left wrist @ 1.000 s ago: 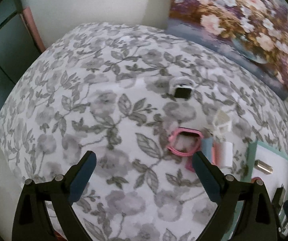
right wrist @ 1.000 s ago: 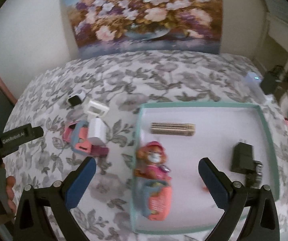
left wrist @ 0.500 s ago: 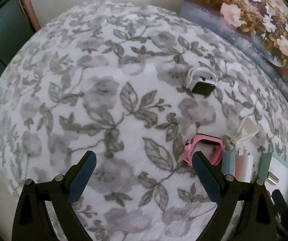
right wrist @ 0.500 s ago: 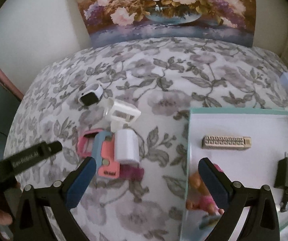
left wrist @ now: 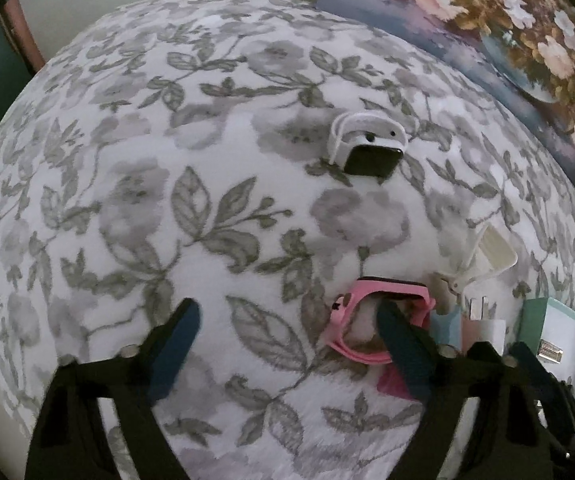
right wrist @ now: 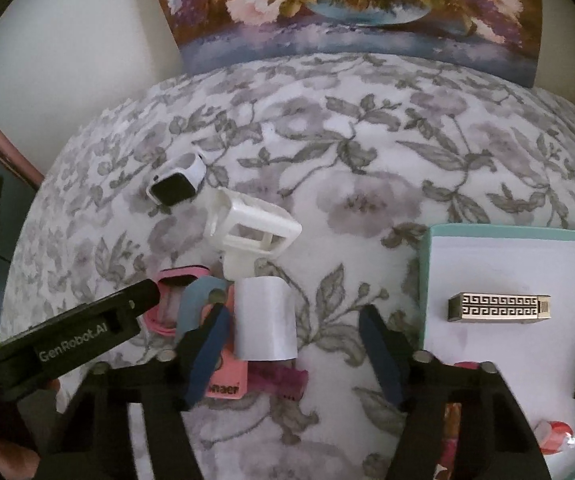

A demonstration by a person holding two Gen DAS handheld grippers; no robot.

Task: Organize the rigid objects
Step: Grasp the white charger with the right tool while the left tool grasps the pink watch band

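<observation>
On the floral cover (right wrist: pixel 347 168), both grippers' fingers closing (apart) — right gripper (right wrist: pixel 291 344) around white charger (right wrist: pixel 265 316).

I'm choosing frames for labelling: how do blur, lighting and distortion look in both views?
Left wrist view: dim, strong fisheye bulge, floral cloth soft, white-strapped watch fairly crisp. Right wrist view: brighter, white charger and patterned bar clear, edges smeared, no glare.

White charger block (right wrist: pixel 265 322) flat on floral cloth, against pink watch (right wrist: pixel 175 300), beside teal tray (right wrist: pixel 425 264)
</observation>
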